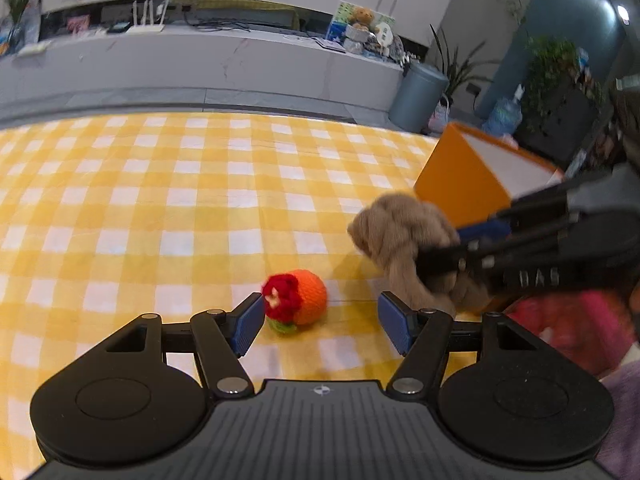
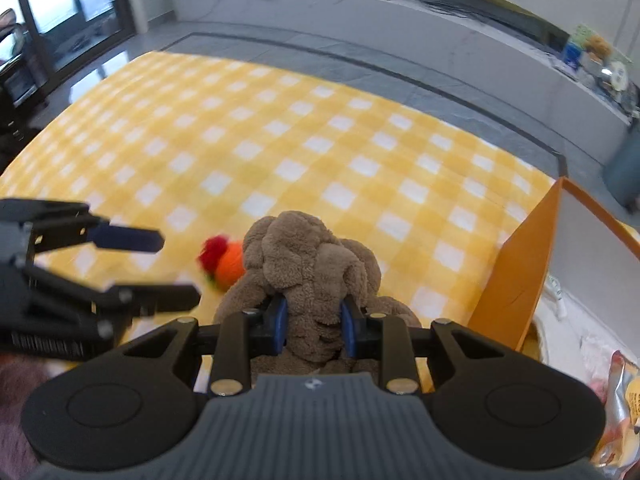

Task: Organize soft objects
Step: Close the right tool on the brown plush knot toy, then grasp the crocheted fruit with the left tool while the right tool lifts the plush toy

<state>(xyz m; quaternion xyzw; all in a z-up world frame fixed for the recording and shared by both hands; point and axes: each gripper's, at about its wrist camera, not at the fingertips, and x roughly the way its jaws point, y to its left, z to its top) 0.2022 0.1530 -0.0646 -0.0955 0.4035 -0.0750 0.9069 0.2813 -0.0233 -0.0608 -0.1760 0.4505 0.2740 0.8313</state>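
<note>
Both pads of the right gripper (image 2: 313, 326) are pressed into a brown plush toy (image 2: 308, 264). The left gripper (image 1: 320, 322) is held wide open, empty, around a knitted orange ball (image 1: 304, 298). Snack packets (image 2: 618, 396) are seen only in the right view.

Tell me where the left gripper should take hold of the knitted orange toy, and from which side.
Grip the round orange body of the knitted toy, not the red flower at its left end. It lies on its side on the checked cloth, so coming from above, pads either side of the body, looks best. The open left gripper already has its left pad at the flower; shifting slightly right should centre it.
</note>
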